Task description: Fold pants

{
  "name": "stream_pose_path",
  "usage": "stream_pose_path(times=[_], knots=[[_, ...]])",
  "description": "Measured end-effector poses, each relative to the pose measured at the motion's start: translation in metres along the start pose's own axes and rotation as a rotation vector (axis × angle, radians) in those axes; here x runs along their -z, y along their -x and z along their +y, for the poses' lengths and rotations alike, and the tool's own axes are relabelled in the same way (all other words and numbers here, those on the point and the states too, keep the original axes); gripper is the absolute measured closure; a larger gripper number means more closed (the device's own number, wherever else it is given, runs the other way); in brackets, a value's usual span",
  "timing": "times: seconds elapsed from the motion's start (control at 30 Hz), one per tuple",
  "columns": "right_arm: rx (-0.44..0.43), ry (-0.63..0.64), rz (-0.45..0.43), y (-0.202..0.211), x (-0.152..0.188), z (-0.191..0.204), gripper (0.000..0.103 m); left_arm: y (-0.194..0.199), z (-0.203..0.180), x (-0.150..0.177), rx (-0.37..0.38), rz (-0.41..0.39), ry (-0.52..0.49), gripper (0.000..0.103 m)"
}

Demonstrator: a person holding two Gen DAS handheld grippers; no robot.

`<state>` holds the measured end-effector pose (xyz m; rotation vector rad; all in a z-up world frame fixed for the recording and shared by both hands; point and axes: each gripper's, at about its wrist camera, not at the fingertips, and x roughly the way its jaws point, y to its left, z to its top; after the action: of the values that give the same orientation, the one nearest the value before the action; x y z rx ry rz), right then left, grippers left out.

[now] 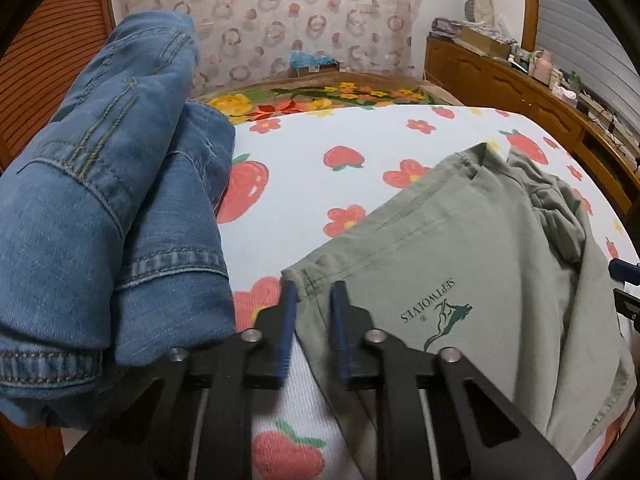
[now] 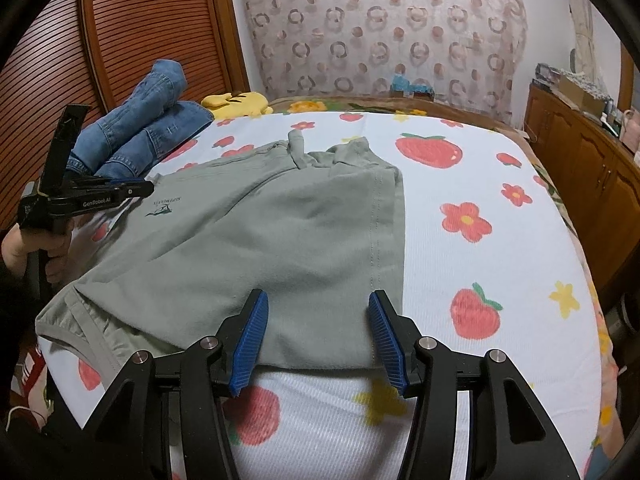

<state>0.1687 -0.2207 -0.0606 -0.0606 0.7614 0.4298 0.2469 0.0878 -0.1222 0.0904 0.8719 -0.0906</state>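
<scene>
On the ribbed sheet [image 2: 500, 184], your left gripper [image 1: 313, 292] pinches the soft green pants [image 2: 256, 232] corner; your right gripper [image 2: 318, 312] gapes, empty.

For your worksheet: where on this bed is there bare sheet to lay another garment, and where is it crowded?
Free: the sheet right of the green pants, out to the wooden cabinets, and the strip beyond them toward the floral blanket. Crowded: the left side, where the jeans pile beside the pants.
</scene>
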Motion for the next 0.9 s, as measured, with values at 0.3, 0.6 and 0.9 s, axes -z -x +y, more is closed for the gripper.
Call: stream_pose_path(times=[0.3, 0.6, 0.9], knots=[[0.002, 0.001, 0.001, 0.000, 0.000, 0.000, 0.048, 0.009, 0.011, -0.007, -0.061, -0.056, 0.017, 0.098], [0.003, 0.000, -0.003, -0.001, 0.000, -0.001, 0.048, 0.038, 0.009, -0.011, -0.004, -0.106, 0.034, 0.083], [0.001, -0.003, -0.007, -0.002, 0.001, -0.003, 0.048, 0.073, -0.014, 0.018, 0.109, -0.166, 0.036, 0.033]])
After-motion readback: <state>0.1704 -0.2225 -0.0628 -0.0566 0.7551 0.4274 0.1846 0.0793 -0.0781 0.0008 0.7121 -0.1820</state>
